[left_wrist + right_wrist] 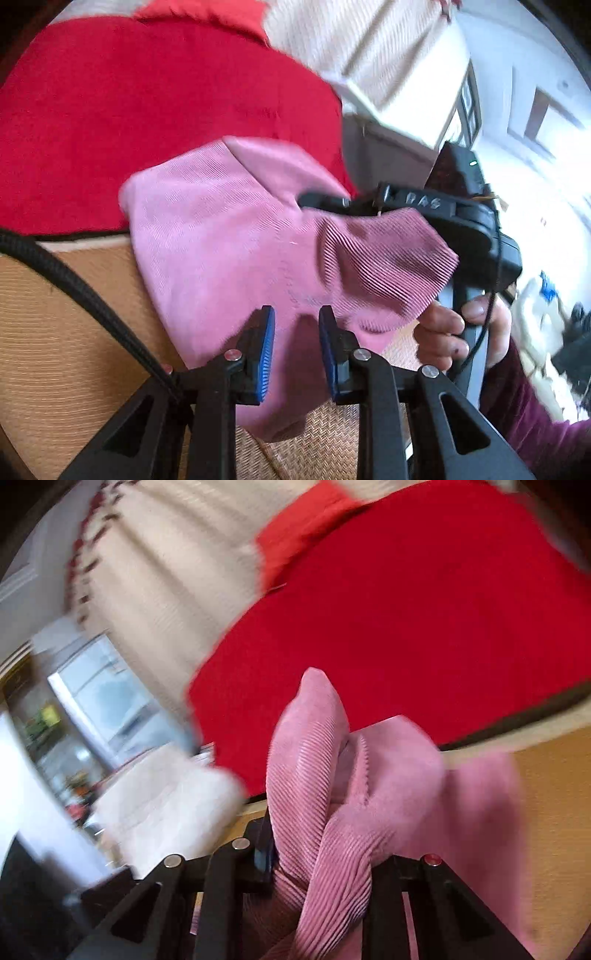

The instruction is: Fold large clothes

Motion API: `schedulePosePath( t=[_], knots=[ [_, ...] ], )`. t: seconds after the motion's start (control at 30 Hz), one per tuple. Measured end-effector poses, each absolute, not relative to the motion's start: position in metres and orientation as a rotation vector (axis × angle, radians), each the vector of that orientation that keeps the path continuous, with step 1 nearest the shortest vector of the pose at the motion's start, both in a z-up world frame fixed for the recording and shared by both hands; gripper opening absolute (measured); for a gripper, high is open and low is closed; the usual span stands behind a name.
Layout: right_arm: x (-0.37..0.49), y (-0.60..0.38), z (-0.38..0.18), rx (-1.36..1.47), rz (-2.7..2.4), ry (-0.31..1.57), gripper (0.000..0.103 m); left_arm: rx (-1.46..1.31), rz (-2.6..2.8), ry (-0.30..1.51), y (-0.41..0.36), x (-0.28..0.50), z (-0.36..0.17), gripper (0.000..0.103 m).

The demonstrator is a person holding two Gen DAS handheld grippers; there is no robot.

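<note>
A pink corduroy garment (pixel 229 236) hangs in the air above a tan woven mat (pixel 66 317). My left gripper (pixel 297 347) is open, its blue pads (pixel 266 354) either side of the cloth's lower fold without pinching it. My right gripper (pixel 436 214) shows in the left wrist view, held by a hand (pixel 454 332), shut on the garment's ribbed corner (pixel 388 266). In the right wrist view the pink garment (pixel 325 812) is bunched between my right gripper's (pixel 325 864) fingers and hides the right one.
A red blanket (pixel 147 122) covers the surface behind the mat; it also shows in the right wrist view (pixel 424 620). A cream curtain (pixel 166 576) and a bright window (pixel 107 705) lie beyond. A black cable (pixel 81 291) crosses the left.
</note>
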State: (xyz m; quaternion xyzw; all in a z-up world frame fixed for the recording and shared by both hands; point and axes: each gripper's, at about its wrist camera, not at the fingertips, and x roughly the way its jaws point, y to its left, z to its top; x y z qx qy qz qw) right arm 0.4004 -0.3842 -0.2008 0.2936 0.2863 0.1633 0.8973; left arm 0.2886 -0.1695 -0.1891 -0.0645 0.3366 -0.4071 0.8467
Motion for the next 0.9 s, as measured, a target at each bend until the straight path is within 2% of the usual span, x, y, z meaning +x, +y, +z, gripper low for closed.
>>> schedulePosePath(
  t=[0.1,0.2,0.23,0.27,0.37,0.43,0.53,0.7,0.8,0.9],
  knots=[
    [0.408,-0.43,-0.261,0.692,0.206,0.736,0.021,-0.199,-0.931,0.78,-0.175,0.299,-0.209,0.024],
    [0.418,-0.44,-0.309,0.774,0.193,0.872,0.02,-0.264,-0.942,0.766,-0.163,0.306,-0.204,0.026],
    [0.417,-0.439,-0.309,0.754,0.2,0.861,0.02,-0.246,-0.893,0.74,-0.155,0.306,-0.202,0.037],
    [0.416,-0.439,-0.305,0.722,0.201,0.854,0.02,-0.225,-0.856,0.73,-0.157,0.311,-0.204,0.042],
    [0.421,-0.43,-0.308,0.717,0.207,0.854,0.02,-0.097,-0.795,0.777,-0.175,0.316,-0.224,0.045],
    [0.424,-0.432,-0.313,0.733,0.204,0.854,0.021,0.106,-0.731,0.718,-0.201,0.3,-0.234,0.052],
    [0.425,-0.443,-0.313,0.725,0.182,0.835,0.021,0.18,-0.693,0.707,-0.207,0.293,-0.23,0.053],
    [0.419,-0.43,-0.266,0.528,0.144,0.642,0.021,0.139,-0.684,0.723,-0.2,0.294,-0.231,0.056],
    [0.446,-0.427,-0.304,0.508,0.084,0.797,0.021,0.245,-0.662,0.685,-0.219,0.286,-0.236,0.059],
    [0.451,-0.436,-0.313,0.62,0.115,0.802,0.024,0.292,-0.627,0.665,-0.226,0.278,-0.239,0.061]
  ],
)
